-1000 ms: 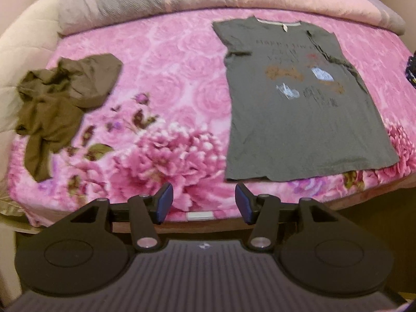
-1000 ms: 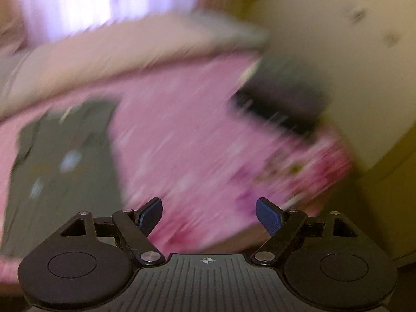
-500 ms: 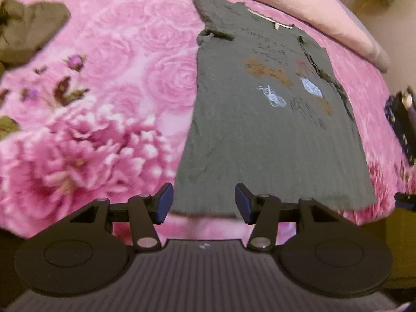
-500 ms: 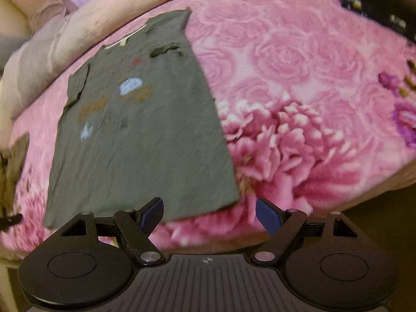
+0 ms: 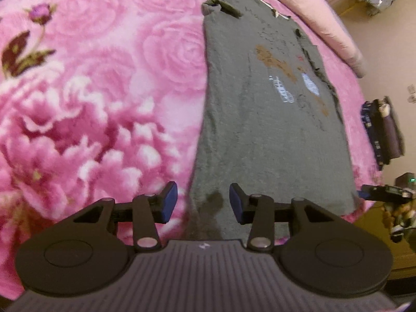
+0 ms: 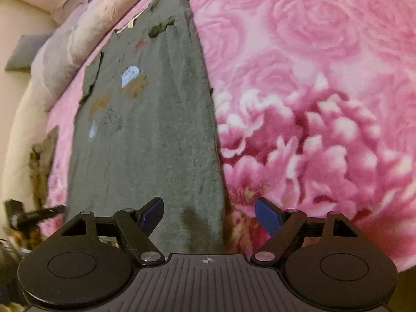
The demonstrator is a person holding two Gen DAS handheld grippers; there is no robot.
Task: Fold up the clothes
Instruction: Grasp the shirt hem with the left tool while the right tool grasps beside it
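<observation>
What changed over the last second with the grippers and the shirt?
Both grippers dropped toward the grey T-shirt's near hem, the left gripper at its left corner, the right gripper at its right. The left jaws have been closing; nothing is gripped yet. The shirt stayed flat on the pink blanket.

T-shirt (image 5: 262,135) flat on blanket (image 5: 104,83), pillows (image 5: 327,23) behind its collar, folded clothes (image 5: 382,132) to its right

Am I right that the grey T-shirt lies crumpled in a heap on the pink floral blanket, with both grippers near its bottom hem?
Not quite: the grey T-shirt lies spread flat, not crumpled, as the left wrist view shows. It does lie on the pink floral blanket, with the left gripper and right gripper near its hem.
</observation>
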